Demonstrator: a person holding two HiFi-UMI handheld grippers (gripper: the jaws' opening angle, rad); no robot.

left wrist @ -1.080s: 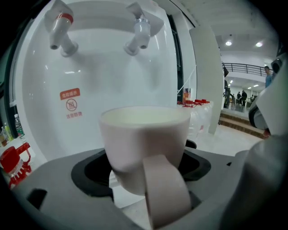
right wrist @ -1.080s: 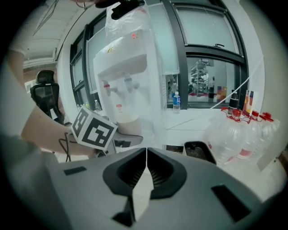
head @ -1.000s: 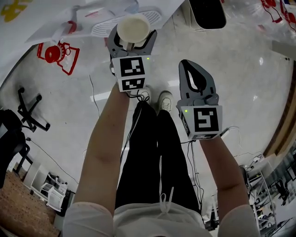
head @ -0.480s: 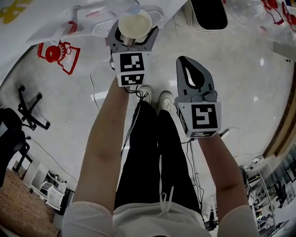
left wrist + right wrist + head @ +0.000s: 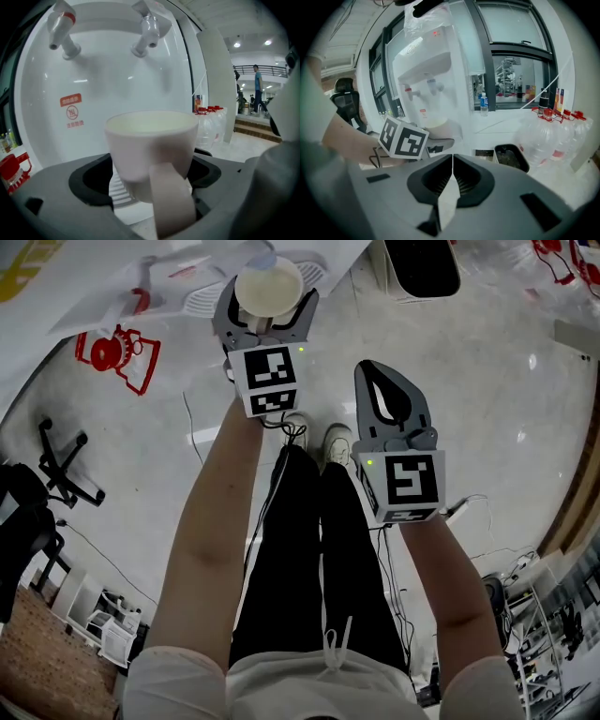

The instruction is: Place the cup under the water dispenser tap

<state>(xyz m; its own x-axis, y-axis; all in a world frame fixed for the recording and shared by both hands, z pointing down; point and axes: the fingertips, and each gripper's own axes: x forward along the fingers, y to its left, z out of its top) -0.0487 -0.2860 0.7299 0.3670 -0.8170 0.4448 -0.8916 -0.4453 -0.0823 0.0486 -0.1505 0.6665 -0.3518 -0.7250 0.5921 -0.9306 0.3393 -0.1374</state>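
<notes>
A cream cup [image 5: 269,282] with its handle turned back toward me sits between the jaws of my left gripper [image 5: 267,299], which is shut on it. In the left gripper view the cup [image 5: 150,140] hangs in front of the white water dispenser [image 5: 112,93], lower than the red tap [image 5: 61,28] and the pale tap [image 5: 147,33], above the ribbed drip tray [image 5: 119,190]. My right gripper [image 5: 387,395] hovers lower right of the cup, shut and empty. In its own view the right gripper [image 5: 452,161] faces the dispenser [image 5: 431,79].
A black bin [image 5: 422,263] stands right of the dispenser. Large red-capped water bottles [image 5: 546,131] stand further right. An office chair [image 5: 56,465] stands on the floor at the left. Cables lie on the floor by the person's shoes [image 5: 323,442].
The left gripper and the cup have edged slightly toward the dispenser. The right gripper has hardly shifted.
</notes>
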